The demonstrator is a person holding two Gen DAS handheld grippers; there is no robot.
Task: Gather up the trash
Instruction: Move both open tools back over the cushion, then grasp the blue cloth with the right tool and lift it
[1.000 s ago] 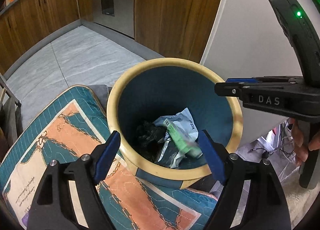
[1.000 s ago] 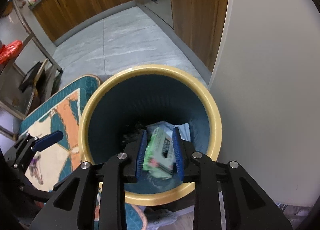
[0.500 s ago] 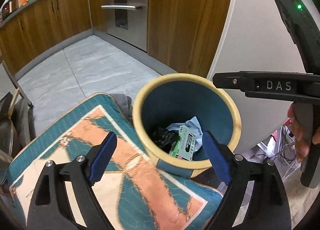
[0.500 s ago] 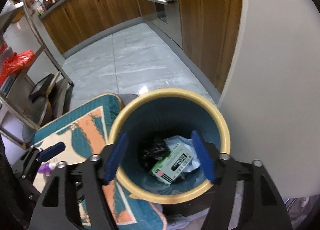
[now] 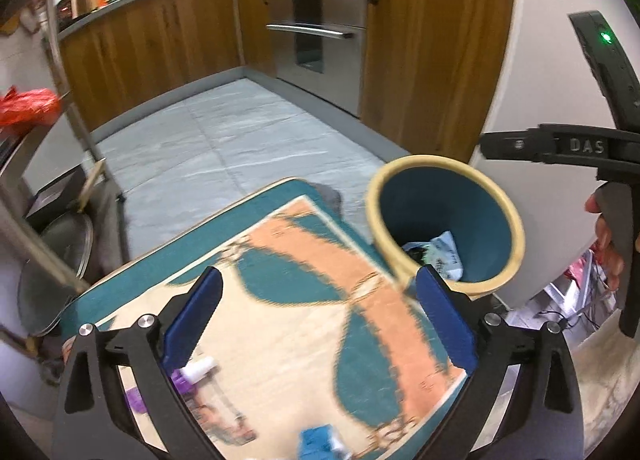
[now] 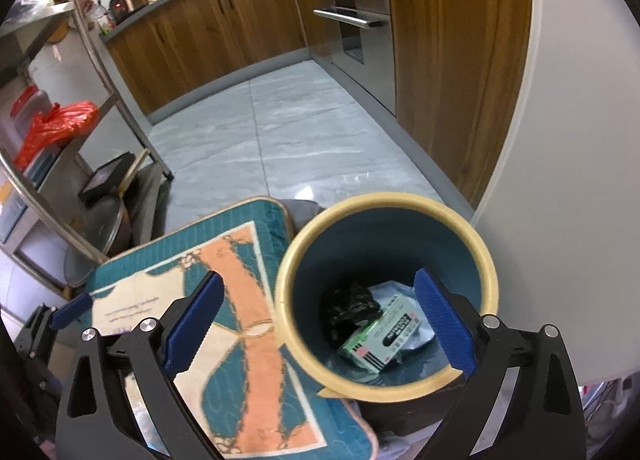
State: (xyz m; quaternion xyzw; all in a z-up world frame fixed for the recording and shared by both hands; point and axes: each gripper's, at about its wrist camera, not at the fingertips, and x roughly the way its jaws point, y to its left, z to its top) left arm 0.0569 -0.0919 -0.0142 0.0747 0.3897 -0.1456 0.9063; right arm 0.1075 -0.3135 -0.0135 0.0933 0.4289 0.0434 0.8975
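Observation:
A blue bin with a cream rim (image 6: 486, 272) (image 5: 516, 220) stands at the right end of a teal and orange mat (image 6: 240, 332) (image 5: 320, 300). Inside it lie a green and white carton (image 6: 380, 336), a black crumpled bag (image 6: 352, 306) and pale blue paper (image 5: 446, 250). My right gripper (image 6: 320, 328) is open and empty, above the bin's near left side. My left gripper (image 5: 320, 322) is open and empty over the mat. On the mat lie a purple and white item (image 5: 192, 374) and a blue item (image 5: 316, 440).
A white wall or appliance (image 6: 568, 180) stands right of the bin. Wooden cabinets and an oven (image 6: 348, 16) line the back across a grey tiled floor (image 6: 280, 132). A metal rack with a red bag (image 6: 56, 128) and pans stands at the left.
My right gripper opened and let the green carton drop into the bin, then rose. My left gripper pulled back and swung left from the bin over the mat.

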